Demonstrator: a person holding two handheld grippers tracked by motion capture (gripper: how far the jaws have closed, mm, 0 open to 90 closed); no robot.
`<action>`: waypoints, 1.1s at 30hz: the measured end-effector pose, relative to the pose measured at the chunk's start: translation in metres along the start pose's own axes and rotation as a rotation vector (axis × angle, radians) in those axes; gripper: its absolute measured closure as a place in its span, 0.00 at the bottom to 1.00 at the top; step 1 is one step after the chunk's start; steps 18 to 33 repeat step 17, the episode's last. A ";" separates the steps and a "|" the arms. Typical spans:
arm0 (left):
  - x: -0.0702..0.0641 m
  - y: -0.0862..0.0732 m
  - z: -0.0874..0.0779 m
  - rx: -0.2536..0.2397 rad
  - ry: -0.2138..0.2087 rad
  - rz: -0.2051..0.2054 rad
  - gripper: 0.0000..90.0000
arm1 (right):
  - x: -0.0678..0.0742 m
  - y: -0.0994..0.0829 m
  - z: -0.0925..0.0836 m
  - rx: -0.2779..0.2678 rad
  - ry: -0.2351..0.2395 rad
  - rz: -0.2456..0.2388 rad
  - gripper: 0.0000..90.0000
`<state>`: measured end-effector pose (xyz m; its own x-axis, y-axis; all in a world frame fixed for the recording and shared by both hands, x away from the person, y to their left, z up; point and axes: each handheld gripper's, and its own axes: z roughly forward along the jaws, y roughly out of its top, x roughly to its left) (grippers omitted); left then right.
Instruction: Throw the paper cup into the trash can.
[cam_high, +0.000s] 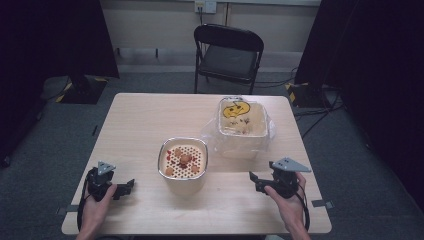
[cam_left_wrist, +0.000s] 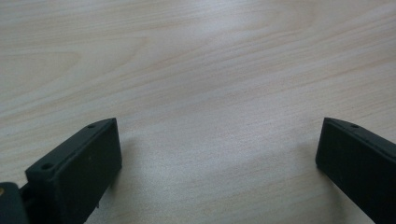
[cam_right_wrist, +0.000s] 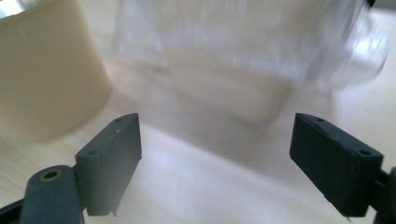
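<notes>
Bin, cream-coloured and wrapped in a loose clear bag, stood on the table toward the far right, just ahead of the right gripper. Beside it, nearer the middle, sat a tub of small reddish pieces. Both grippers were wide open and empty; the left gripper rested near the front edge, well apart from everything. A good approach would probably be low and slow, catching the bin's wall rather than slippery plastic.
</notes>
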<state>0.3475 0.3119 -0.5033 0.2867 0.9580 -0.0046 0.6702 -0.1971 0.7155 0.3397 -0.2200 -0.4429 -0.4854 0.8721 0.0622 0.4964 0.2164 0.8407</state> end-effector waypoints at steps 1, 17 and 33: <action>0.000 0.000 0.000 0.000 0.000 0.000 0.00 | 0.000 -0.006 0.004 0.017 0.005 0.008 0.16; 0.000 0.000 0.000 0.000 0.000 -0.003 0.00 | -0.005 -0.045 0.035 0.172 -0.099 -0.016 0.15; 0.000 0.000 0.000 0.000 0.000 -0.003 0.00 | -0.005 -0.045 0.035 0.172 -0.099 -0.016 0.15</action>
